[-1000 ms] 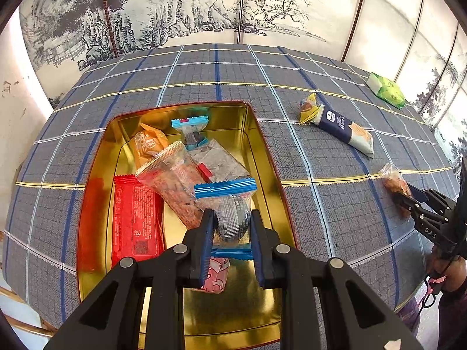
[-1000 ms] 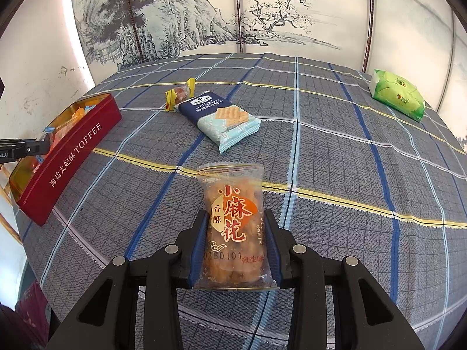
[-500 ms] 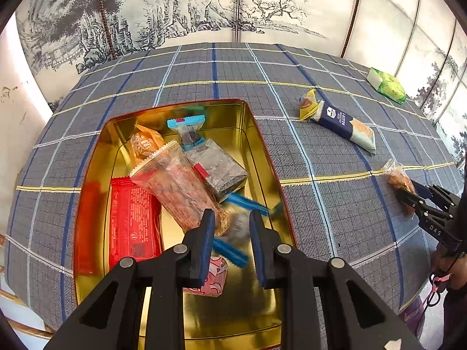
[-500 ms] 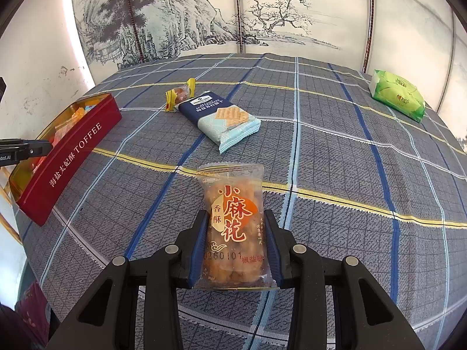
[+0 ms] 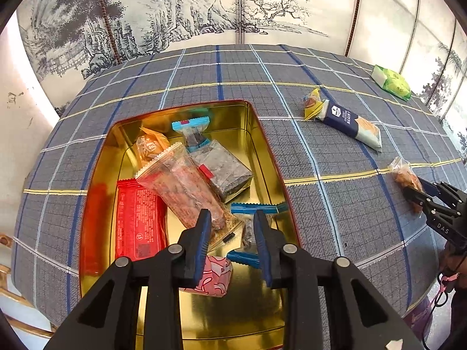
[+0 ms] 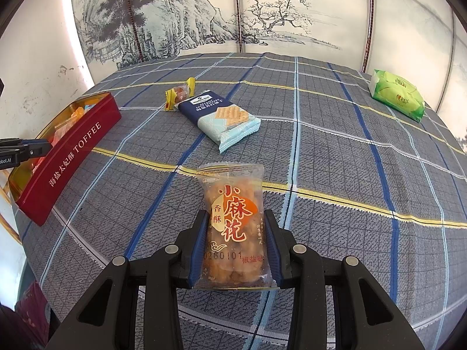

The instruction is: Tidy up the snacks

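A red toffee tin [image 5: 264, 145] with a gold inside holds several snack packets. My left gripper [image 5: 232, 214] hangs over its near right corner, jaws opening, pads pressing on nothing. A clear packet with blue ends [image 5: 254, 208] lies in the tin below them, against the right wall. My right gripper [image 6: 236, 215] is shut on a clear packet of fried dough twists [image 6: 232, 204] that rests on the plaid tablecloth. The left wrist view shows that gripper [image 5: 414, 192] and packet [image 5: 404, 172] at the far right. The tin [image 6: 73, 151] stands left of the right gripper.
A dark blue cracker pack [image 6: 221, 116] and a yellow-wrapped candy [image 6: 178, 94] lie mid-table. A green packet [image 6: 397, 94] lies far right. A painted screen [image 6: 233, 23] stands behind the table. The table edge runs close in front of both grippers.
The left gripper let go of the blue-ended packet, which dropped into the tin, and its jaws widened. The right gripper and its packet kept still.
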Tool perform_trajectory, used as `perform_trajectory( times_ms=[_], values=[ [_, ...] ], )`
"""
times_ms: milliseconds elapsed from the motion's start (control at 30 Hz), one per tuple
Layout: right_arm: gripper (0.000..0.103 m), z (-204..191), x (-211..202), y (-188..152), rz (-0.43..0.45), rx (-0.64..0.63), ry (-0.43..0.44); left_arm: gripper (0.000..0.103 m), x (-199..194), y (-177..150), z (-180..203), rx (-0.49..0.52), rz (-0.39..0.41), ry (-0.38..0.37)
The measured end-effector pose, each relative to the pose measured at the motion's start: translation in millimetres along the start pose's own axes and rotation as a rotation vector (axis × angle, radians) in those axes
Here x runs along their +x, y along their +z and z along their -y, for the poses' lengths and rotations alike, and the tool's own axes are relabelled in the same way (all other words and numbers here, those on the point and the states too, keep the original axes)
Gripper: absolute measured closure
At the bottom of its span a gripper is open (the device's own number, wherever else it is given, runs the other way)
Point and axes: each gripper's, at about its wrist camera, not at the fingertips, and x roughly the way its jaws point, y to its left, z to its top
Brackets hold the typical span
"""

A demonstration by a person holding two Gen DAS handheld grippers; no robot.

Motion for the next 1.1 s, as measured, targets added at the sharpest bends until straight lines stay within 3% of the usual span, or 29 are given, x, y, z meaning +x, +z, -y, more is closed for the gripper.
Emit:
perform_trajectory(
  times_ms=[500, 1100],
  values=[
    [0.065, -27, -11, -9, -0.036, 0.007, 0.102, 0.052, -19, -4, -4, 0.0, 0.071, 0.088],
    [0.065, -64, -27, 1, -0.015, -0.028, 0.169, 0.03, -31, -10, -17, -0.035, 0.117, 0.117]
  ],
)
